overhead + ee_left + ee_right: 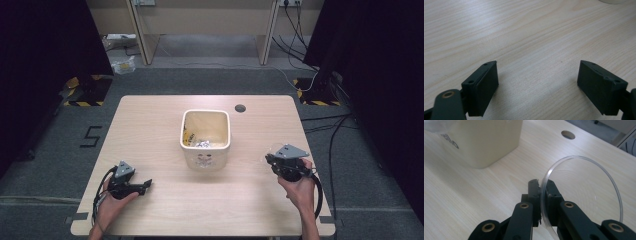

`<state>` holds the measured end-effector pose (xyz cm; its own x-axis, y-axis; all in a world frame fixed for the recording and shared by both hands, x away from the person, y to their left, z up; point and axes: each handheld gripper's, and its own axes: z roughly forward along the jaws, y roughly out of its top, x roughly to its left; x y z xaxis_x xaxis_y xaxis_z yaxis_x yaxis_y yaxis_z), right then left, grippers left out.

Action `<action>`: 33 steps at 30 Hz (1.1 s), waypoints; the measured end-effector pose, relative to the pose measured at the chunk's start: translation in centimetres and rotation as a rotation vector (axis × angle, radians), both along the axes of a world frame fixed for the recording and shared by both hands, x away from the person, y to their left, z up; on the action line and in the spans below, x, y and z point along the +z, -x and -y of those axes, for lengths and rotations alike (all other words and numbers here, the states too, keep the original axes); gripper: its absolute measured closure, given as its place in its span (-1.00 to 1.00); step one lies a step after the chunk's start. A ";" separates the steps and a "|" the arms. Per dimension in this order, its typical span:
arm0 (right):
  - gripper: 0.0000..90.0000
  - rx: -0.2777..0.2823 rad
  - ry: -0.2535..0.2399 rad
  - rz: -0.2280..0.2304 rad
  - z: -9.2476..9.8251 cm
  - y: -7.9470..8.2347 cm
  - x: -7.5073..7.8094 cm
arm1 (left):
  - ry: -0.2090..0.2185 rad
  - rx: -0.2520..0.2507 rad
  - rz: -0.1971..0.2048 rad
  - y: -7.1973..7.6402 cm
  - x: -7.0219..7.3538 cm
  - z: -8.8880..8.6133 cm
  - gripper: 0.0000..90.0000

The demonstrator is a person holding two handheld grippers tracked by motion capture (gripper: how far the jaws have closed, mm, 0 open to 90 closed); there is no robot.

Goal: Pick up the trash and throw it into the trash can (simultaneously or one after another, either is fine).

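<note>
Item: right gripper (541,192), jaws pinching the rim of a clear plastic disc (586,195) (likely a cup lid), holding it edge-up above the table (150,125) at about 4 o'clock from the bin (205,137).

Item: left gripper (537,82), jaws spread wide over bare wood, idling at the bin's 8 o'clock.

Item: cream bin, standing open at table centre, containing crumpled pale and shiny scraps at its bottom.

Step in hand, as judged: disc is being carried for disposal. Next move is calling for a swing toward 10 o'clock over the rim, then release.
</note>
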<state>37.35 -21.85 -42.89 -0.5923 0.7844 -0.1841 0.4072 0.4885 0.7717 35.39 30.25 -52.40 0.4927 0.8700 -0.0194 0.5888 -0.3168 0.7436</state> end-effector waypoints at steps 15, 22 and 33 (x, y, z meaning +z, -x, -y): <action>0.90 -0.006 -0.037 0.064 0.4 0.8 1.5 | 0.000 0.000 0.000 0.0 0.0 0.0 -0.64; 0.90 -0.001 -0.039 0.077 0.2 1.0 1.8 | 0.000 -0.001 0.000 0.0 0.0 0.0 -0.64; 0.90 0.003 -0.046 0.086 0.3 1.1 2.1 | 0.000 0.000 0.000 0.0 0.0 0.0 -0.64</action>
<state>36.23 -22.11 -40.82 -0.5785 0.7912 -0.1983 0.3370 0.4532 0.8253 35.39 30.25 -52.40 0.4928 0.8699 -0.0195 0.5887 -0.3168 0.7437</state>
